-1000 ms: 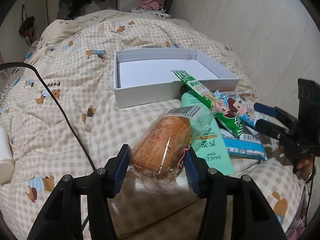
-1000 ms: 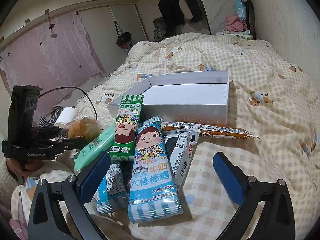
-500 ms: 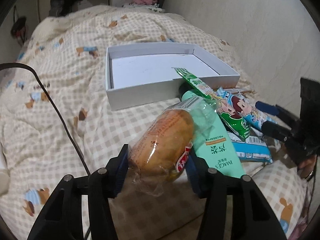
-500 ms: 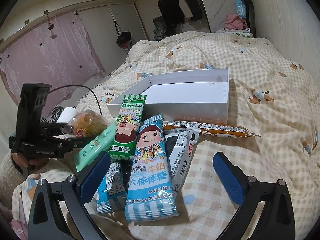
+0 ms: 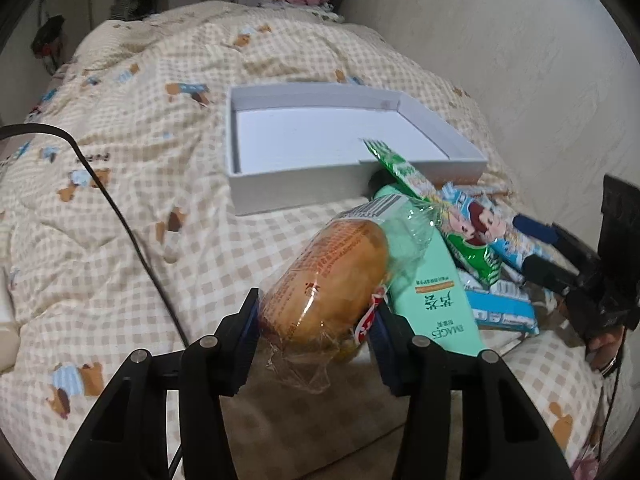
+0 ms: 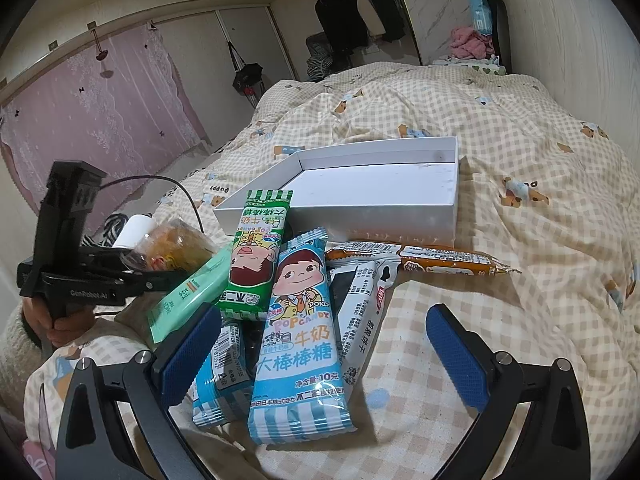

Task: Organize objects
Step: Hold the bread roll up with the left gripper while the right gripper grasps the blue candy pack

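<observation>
My left gripper (image 5: 316, 312) is shut on a wrapped bread bun (image 5: 332, 276), its blue pads pressing both sides of the clear wrapper, and it holds the bun above the quilt. The right wrist view shows that gripper (image 6: 132, 268) and the bun (image 6: 176, 242) at the left. An empty white box (image 5: 296, 192) lies beyond on the bed. My right gripper (image 6: 322, 316) hangs open over a snack pile: a blue candy pack (image 6: 300, 344), a green candy pack (image 6: 256, 256), a mint tissue pack (image 6: 188, 300), a biscuit pack (image 6: 360, 312) and a brown bar (image 6: 440, 260).
A checked quilt (image 6: 520, 128) covers the whole bed. A black cable (image 5: 132, 232) runs across it on the left. A white roll (image 6: 134, 230) sits behind the left gripper. A wall (image 5: 520, 60) borders the bed beside the box.
The left gripper has lifted a little with the bun, which now tilts to the right. The right gripper and the snack pile have stayed put.
</observation>
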`<state>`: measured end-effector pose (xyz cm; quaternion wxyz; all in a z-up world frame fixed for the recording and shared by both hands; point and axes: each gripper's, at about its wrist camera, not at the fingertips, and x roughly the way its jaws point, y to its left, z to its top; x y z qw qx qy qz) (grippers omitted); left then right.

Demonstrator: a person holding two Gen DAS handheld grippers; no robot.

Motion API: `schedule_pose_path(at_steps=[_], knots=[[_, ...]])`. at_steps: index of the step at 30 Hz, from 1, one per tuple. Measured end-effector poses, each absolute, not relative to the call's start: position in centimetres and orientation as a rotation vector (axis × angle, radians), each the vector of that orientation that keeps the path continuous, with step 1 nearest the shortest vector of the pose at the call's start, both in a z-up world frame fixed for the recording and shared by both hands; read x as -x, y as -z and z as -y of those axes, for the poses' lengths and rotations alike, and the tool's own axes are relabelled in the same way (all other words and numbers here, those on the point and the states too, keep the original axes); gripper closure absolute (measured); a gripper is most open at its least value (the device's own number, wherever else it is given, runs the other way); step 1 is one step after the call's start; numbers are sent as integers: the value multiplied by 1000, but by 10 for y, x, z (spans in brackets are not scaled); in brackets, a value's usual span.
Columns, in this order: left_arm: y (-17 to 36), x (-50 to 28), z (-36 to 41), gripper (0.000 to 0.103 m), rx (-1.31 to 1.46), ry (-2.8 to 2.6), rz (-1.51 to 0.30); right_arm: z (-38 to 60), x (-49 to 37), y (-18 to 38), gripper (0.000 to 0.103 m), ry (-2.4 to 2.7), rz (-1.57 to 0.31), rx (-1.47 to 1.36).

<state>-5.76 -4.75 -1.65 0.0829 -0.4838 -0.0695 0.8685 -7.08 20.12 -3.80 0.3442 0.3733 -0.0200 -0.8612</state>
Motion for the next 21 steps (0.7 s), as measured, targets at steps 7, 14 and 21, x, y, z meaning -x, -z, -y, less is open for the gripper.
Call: schedule_pose_path(at_steps=[7, 14, 21], knots=[[-22, 21, 58, 50, 1156, -2765, 335, -202, 71, 38, 0, 2234, 56, -969], [5, 17, 43, 50, 1159, -2784, 320, -203, 71, 38, 0, 2234, 70, -959], [15, 14, 35, 50, 1159, -2797, 263, -217, 77, 13, 0, 2181, 105, -931]])
